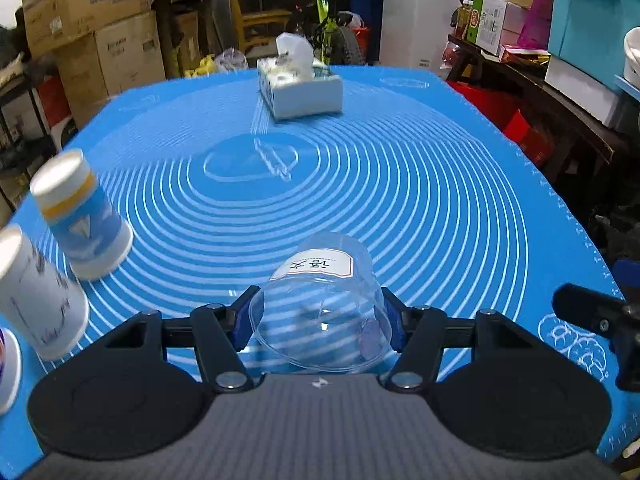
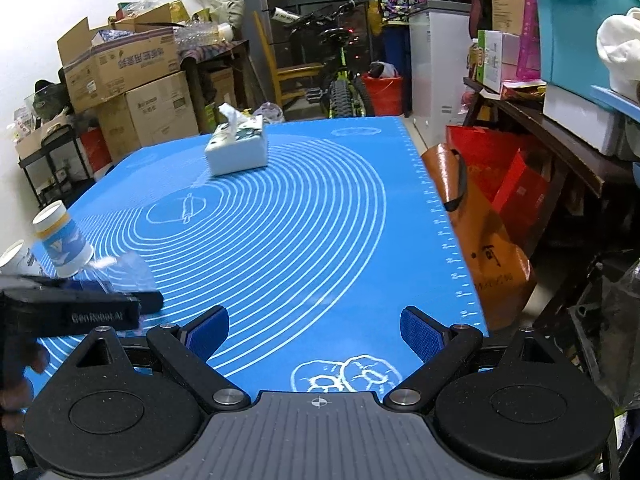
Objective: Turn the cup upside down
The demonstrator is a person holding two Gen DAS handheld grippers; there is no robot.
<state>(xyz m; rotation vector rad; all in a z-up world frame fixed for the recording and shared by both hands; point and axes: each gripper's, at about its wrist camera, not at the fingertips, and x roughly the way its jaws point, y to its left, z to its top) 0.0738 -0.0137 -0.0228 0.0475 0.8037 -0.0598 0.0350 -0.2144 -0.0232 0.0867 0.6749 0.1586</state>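
A clear plastic cup [image 1: 320, 300] with a white label sits between my left gripper's [image 1: 318, 314] blue pads, which press on its sides near the rim. It is tilted, base pointing away and up, rim toward the camera, just above the blue mat [image 1: 400, 200]. In the right wrist view the clear cup [image 2: 120, 272] shows faintly at far left beside the left gripper [image 2: 80, 312]. My right gripper [image 2: 316, 332] is open and empty over the mat's near right part [image 2: 320, 220].
Two paper cups stand upside down at the left: a blue-and-yellow one [image 1: 82, 216] and a white one [image 1: 38, 296]. A tissue box [image 1: 300, 88] sits at the far middle. Boxes, shelves and a bicycle surround the table. The mat's right edge [image 2: 444, 220] drops to bags.
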